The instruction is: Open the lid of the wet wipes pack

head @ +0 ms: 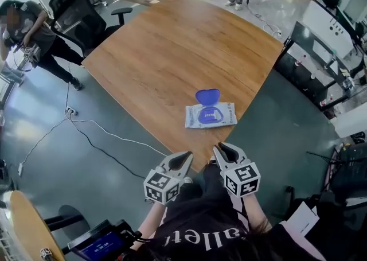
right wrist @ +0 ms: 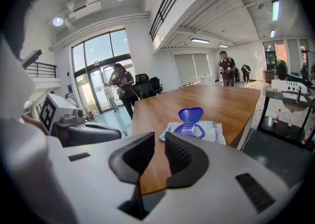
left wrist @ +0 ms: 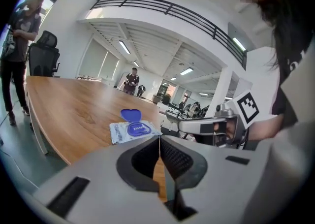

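The wet wipes pack (head: 211, 116) lies mid-frame near the table (head: 172, 42) edge, its blue lid (head: 207, 95) already flipped up. At the bottom of the frame, the left tool (head: 184, 158) is closed and empty and the right tool (head: 221, 150) slightly parted and empty; the job looks done, so hold both clear of the pack

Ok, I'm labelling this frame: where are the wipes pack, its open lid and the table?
wipes pack (head: 228, 115): head view, white wrapper right of the opening.
lid (head: 207, 95): head view, middle of the blue flap.
table (head: 172, 42): head view, bare wooden top.
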Tool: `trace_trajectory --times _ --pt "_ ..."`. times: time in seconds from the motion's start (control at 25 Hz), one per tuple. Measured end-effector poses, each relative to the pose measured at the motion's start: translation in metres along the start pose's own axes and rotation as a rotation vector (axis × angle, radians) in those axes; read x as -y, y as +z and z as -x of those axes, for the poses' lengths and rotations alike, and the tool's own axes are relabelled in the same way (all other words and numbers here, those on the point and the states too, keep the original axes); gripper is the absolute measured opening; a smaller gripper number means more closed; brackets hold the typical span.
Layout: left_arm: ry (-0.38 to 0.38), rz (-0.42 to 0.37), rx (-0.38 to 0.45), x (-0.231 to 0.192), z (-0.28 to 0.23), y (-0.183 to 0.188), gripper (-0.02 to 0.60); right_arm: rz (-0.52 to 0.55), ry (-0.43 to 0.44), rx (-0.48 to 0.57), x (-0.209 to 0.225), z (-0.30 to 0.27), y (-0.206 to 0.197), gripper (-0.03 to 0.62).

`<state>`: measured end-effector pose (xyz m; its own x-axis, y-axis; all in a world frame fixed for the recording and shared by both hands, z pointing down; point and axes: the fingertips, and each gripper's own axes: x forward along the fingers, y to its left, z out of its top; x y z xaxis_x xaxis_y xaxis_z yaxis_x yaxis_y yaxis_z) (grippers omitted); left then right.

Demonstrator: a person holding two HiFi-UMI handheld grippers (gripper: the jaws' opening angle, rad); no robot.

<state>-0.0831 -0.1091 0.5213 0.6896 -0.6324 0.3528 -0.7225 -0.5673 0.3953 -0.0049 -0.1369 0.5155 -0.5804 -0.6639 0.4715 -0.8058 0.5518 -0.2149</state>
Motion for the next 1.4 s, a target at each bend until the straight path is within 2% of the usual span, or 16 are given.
trace_trajectory --times 0.2,0.36,0.56,0.88,1.04,1.24,1.4 --pt "-0.022 0.044 0.002 0.005 0.023 -0.023 0.002 -0.040 -0.010 0.012 -0.031 0.030 -0.020 0.058" --pt "-0.041 0.048 -0.008 0.017 0.028 -0.036 0.002 -0.067 -0.050 0.033 -0.032 0.054 -0.027 0.058" --pt "-0.043 0.058 0.003 0.031 0.033 -0.038 0.002 -0.066 -0.052 0.061 -0.036 0.072 -0.026 0.058" --pt "-0.039 0.017 0.064 0.136 0.064 -0.060 0.002 -0.024 -0.027 0.078 -0.059 0.166 -0.075 0.058" --pt "-0.020 0.009 0.074 0.177 0.086 -0.075 0.002 -0.035 -0.006 0.084 -0.075 0.200 -0.100 0.058" --pt "0.021 -0.007 0.068 0.211 0.117 -0.100 0.002 -0.071 0.036 0.086 -0.098 0.230 -0.128 0.057" --pt "0.073 -0.016 0.085 0.221 0.142 -0.105 0.002 -0.070 0.063 0.090 -0.117 0.244 -0.134 0.057"
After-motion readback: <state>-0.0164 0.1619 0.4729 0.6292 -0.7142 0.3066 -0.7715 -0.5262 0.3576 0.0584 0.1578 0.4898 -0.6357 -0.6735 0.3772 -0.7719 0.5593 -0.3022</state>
